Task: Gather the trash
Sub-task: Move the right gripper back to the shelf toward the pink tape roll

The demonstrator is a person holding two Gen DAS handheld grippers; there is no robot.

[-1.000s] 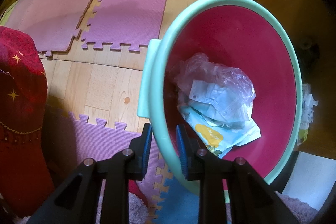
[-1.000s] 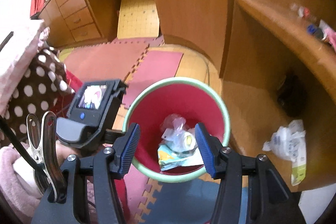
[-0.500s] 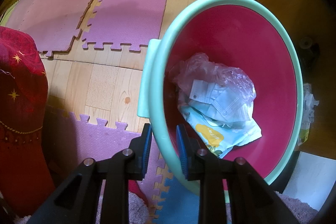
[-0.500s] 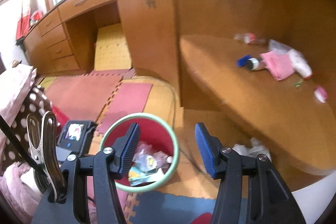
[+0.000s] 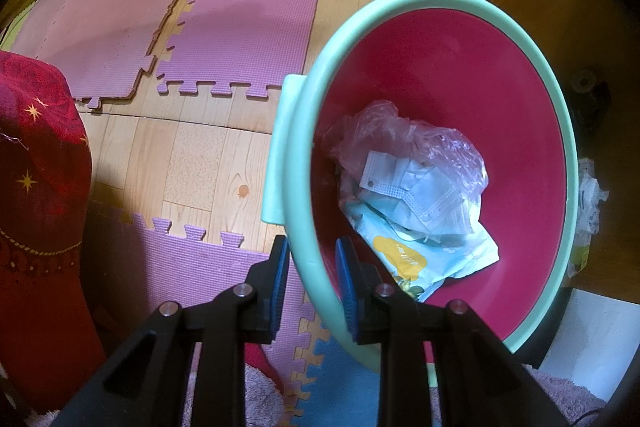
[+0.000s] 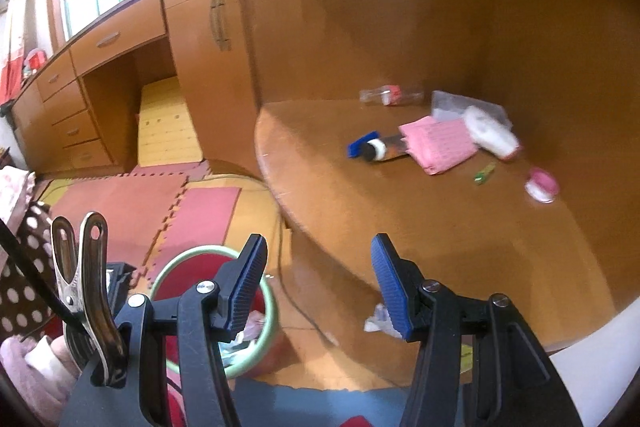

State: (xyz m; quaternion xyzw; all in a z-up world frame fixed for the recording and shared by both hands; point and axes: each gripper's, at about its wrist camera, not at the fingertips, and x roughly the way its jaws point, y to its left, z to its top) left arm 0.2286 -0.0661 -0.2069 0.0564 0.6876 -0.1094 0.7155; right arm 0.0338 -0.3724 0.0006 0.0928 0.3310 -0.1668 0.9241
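Left wrist view: the left claw [image 5: 310, 279] pinches the bin [image 5: 420, 3] by its mint rim, with a mask [image 5: 416, 191] and wrappers inside, over foam mats [image 5: 256, 15] and wood floor [image 5: 192, 163]. Right wrist view: the right claw [image 6: 318, 283] hangs half-open and empty. Beyond it, the tabletop [image 6: 400, 211] carries a pink cloth [image 6: 438, 143], a bottle [image 6: 384, 149] and scraps. Drawers [image 6: 76, 107] line the far wall.
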